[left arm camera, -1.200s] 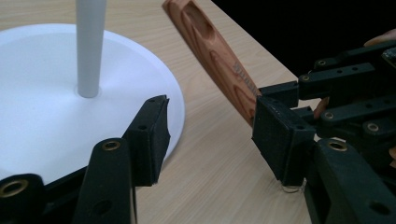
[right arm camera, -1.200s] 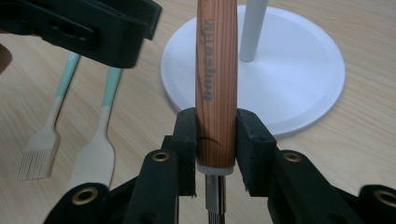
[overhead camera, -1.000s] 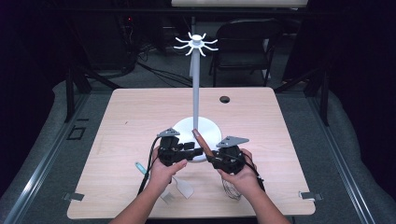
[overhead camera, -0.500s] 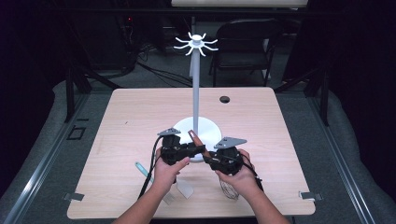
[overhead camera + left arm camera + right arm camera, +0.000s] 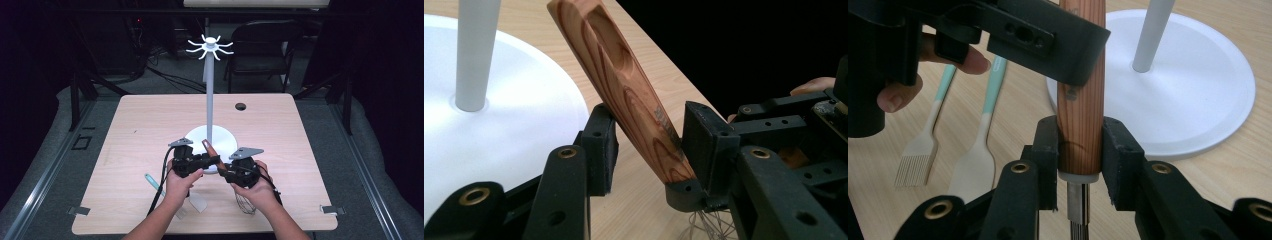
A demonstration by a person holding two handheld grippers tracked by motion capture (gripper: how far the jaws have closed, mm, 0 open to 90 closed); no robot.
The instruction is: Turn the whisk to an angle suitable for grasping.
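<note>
The desk (image 5: 150, 125) carries a white stand (image 5: 209, 135) with hooked arms on top. Just in front of its base, both tools hold a wooden-handled whisk (image 5: 624, 85): the right tool (image 5: 1080, 150) clamps the handle near the wires, and the left tool (image 5: 649, 145), jaws just closed in, grips it higher. Dark print on the handle is unreadable.

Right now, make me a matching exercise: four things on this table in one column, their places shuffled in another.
1 wooden handle
2 white base
3 spatula
4 black disc

A far side of the table, alone
B clamped in the right gripper
C flat beside the brush
D under the pole

Pairs: 1-B, 2-D, 3-C, 4-A
</note>
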